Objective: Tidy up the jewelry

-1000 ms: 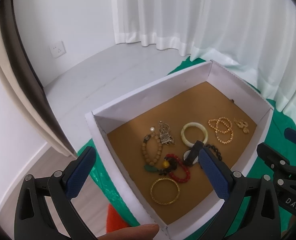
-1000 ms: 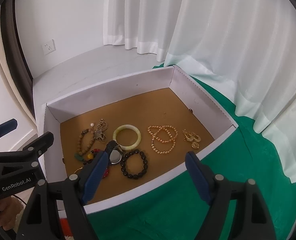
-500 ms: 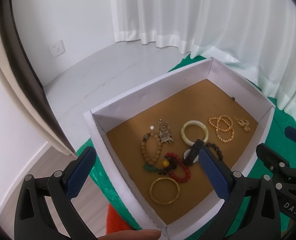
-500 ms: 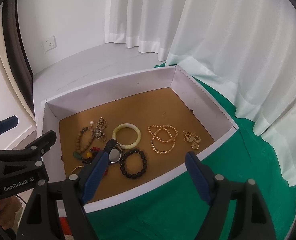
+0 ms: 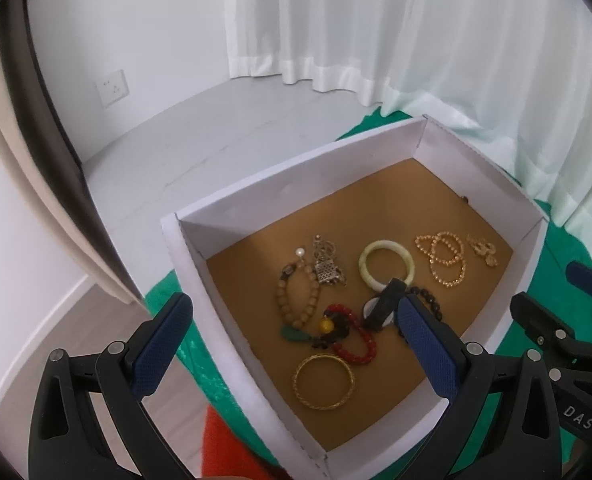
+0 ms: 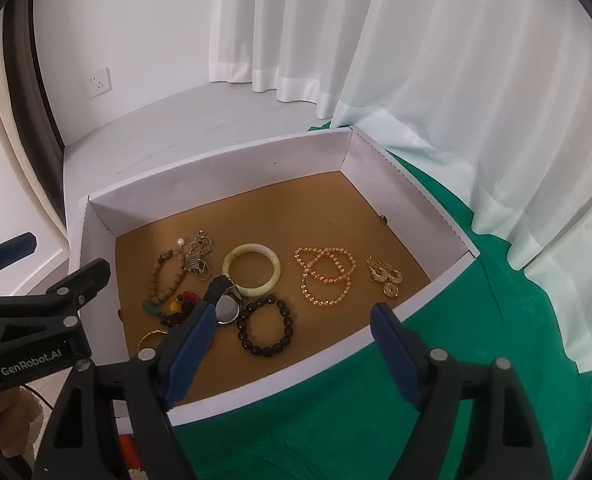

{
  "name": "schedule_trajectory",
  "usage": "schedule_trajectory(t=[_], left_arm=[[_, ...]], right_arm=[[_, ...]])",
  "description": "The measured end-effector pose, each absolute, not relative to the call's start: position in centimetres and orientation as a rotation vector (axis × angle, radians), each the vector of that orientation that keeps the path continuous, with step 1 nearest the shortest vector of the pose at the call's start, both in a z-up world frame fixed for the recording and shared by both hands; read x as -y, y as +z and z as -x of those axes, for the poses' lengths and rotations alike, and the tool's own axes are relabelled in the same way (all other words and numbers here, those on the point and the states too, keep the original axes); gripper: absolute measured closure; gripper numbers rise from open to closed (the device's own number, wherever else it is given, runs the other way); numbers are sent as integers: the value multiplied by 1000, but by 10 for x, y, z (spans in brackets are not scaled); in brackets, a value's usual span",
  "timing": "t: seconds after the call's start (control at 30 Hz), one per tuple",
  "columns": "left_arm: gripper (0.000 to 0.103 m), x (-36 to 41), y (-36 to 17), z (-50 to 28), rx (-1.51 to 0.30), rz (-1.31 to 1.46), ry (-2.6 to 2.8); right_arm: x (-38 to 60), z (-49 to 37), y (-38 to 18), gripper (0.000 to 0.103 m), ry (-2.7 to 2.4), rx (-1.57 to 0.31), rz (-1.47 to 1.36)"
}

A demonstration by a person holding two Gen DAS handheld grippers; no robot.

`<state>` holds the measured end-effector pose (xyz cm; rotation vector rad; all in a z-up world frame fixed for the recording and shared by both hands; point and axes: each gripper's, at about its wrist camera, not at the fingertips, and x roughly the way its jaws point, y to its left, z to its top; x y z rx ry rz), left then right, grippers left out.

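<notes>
Several pieces of jewelry lie loose on the brown floor of a shallow white box [image 6: 224,184]. Toward its left side a tan bead bracelet [image 6: 164,276] rests beside a silver pendant [image 6: 198,258], with a red bead bracelet [image 5: 353,334] and a plain gold bangle [image 5: 323,376] nearer the front edge. A pale green bangle [image 6: 252,264] sits near the middle, touching a watch [image 6: 226,306] with a black strap, and a black bead bracelet [image 6: 266,326] lies just beside that. Further right are looped strands of a gold bead necklace [image 6: 325,274] and a small cluster of gold earrings [image 6: 385,276].

Both tools hang above the box's front edge, holding nothing: the left gripper [image 5: 292,344] and the right gripper [image 6: 292,348] each have their blue-padded fingers spread wide.

The box stands on a green cloth [image 6: 435,360] over a table, with white curtains [image 6: 415,60] behind, a pale grey floor [image 5: 200,132], and a wall socket [image 6: 99,82].
</notes>
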<state>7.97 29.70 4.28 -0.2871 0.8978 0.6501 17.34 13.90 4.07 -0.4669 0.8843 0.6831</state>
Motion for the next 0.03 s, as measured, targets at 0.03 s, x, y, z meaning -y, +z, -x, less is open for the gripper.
schedule_trajectory(t=[0.03], left_arm=[[1, -297, 43, -80, -897, 281, 652]], right_arm=[[-139, -174, 40, 22, 683, -885, 466]])
